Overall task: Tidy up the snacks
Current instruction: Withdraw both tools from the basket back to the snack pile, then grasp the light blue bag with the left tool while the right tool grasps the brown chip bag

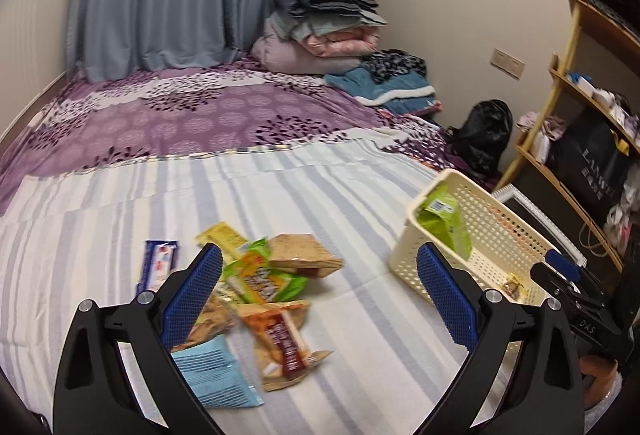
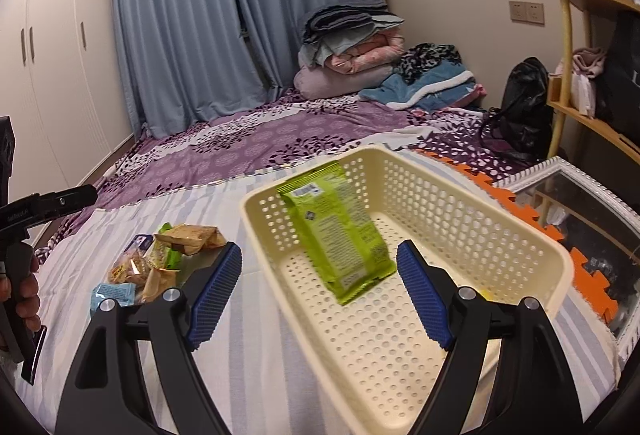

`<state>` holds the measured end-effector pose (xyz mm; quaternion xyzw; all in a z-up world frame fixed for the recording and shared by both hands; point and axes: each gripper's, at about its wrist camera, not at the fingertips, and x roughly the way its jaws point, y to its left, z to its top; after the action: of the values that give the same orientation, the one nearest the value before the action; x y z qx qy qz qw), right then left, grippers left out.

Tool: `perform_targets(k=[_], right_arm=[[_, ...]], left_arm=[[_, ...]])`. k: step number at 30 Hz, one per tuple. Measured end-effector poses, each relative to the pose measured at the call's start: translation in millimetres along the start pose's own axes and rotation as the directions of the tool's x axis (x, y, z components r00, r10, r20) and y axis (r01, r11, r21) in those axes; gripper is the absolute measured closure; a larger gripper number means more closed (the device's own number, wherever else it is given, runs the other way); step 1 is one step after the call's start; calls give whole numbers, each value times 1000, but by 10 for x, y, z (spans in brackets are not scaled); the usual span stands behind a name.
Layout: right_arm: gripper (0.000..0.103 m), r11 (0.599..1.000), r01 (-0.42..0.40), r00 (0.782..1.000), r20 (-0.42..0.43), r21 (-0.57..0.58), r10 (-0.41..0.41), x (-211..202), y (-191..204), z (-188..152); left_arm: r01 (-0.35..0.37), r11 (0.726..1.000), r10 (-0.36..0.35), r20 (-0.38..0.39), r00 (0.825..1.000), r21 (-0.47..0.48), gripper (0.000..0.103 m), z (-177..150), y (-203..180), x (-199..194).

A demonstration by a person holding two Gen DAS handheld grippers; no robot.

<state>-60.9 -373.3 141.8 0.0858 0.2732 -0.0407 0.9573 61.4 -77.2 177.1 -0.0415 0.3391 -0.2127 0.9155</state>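
Observation:
A cream perforated basket [image 2: 500, 219] stands on the striped bed sheet, also in the left wrist view [image 1: 504, 231]. A green snack bag [image 2: 340, 231] sits tilted inside it against the far left wall, seen too in the left wrist view [image 1: 444, 223]. A small wrapped snack [image 1: 512, 287] lies on the basket floor. A pile of snack packets [image 1: 260, 283] lies on the sheet left of the basket [image 2: 160, 259]. My left gripper [image 1: 320, 291] is open and empty over the pile. My right gripper [image 2: 320, 287] is open and empty at the basket's near left rim.
Folded bedding [image 1: 320, 31] and clothes are stacked at the far end of the bed. A wooden shelf [image 1: 588, 107] and a black bag [image 1: 484, 131] stand on the right. A white-framed mirror [image 2: 580, 219] and orange foam mat lie beside the basket. A white wardrobe [image 2: 52, 67] is at the left.

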Motion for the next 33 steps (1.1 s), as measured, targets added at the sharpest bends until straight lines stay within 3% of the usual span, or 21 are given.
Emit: perform_targets(k=[14,21,33], right_arm=[[19,990,-114,991,-82,-86,107,197,675,-117],[18,985,-137,985,-124,-103,124,286,851,-197],[15,982,-156,975,-175,-103,137,442,929,-295]], left_arm=[[-154,974,143,-72,987,-168,4,-453,896,7],[-184,951,153,-140,978,-246,4,-711,1146,178],[-196,937,130,-233,964,-290,4,-1033,1147,578]])
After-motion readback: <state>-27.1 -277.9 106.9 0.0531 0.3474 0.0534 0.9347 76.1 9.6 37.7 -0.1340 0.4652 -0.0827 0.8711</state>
